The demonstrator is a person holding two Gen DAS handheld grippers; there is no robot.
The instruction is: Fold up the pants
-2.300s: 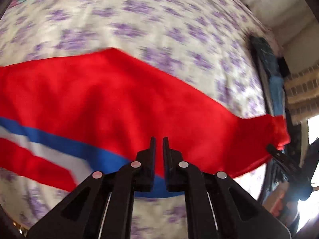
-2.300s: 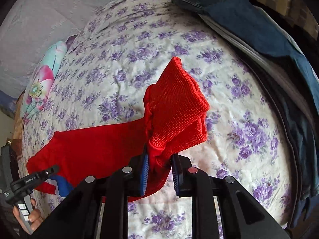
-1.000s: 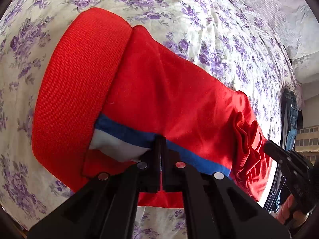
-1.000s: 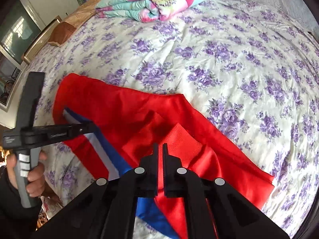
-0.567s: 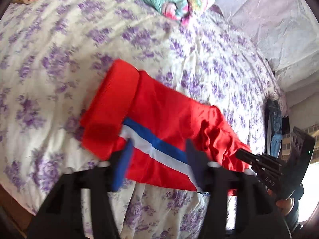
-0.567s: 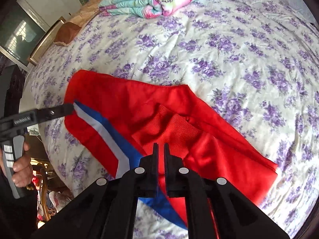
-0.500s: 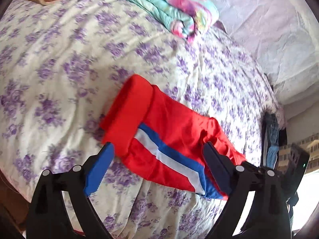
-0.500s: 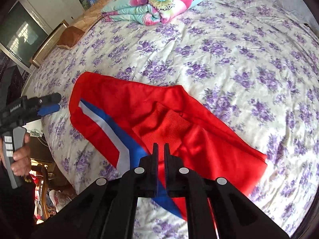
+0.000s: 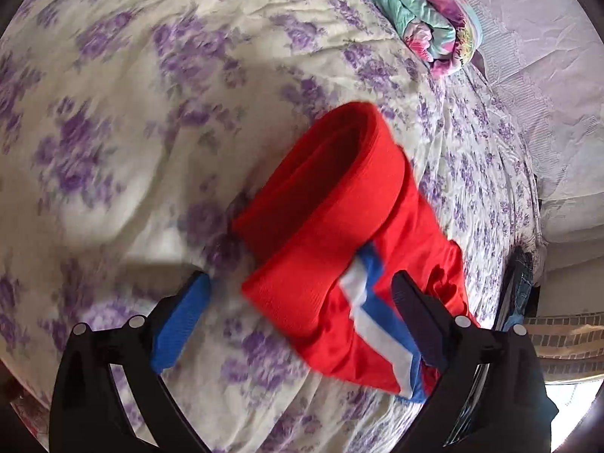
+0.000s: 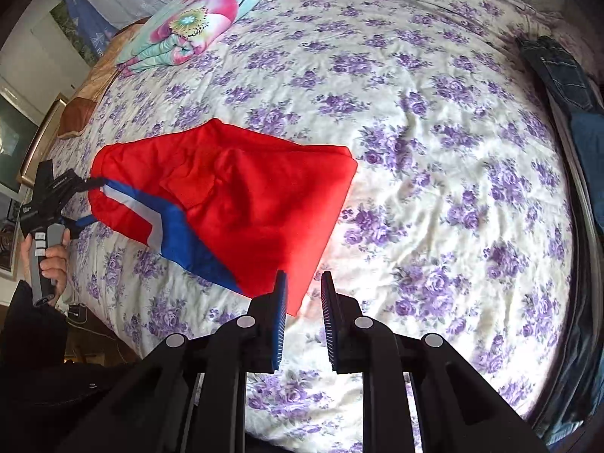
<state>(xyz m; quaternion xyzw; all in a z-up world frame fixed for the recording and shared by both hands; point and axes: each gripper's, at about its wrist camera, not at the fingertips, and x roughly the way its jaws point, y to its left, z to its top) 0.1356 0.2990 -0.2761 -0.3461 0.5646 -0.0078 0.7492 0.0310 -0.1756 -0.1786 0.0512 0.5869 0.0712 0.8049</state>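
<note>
The red pants (image 10: 241,204), marked by a blue and white side stripe (image 10: 166,222), are lying folded into a compact bundle on the bedspread (image 10: 434,173), which is printed with purple flowers, towards the side of the bed where the person's left hand (image 10: 47,256) is seen. In the left wrist view the ribbed waistband (image 9: 321,204) is being shown doubled over on top of the bundle, with the stripe (image 9: 377,321) running out from beneath it. The left gripper (image 9: 302,324) is being held with its fingers spread wide, one to each side of the near edge of the pants, and nothing is being pinched between them; whether the pads (image 9: 181,324) are touching the cloth cannot be told, as this view is blurred. In the right wrist view the same left gripper (image 10: 85,202) is seen at the striped end of the bundle. The right gripper (image 10: 304,290) is being held with a clear gap between its fingers, just beside the nearest corner of the red cloth, and nothing is being gripped by it. A folded floral blanket (image 10: 200,19) is lying at the far end of the bed, well apart from the pants, and dark denim garments (image 10: 566,83) are lying along the opposite edge.
</note>
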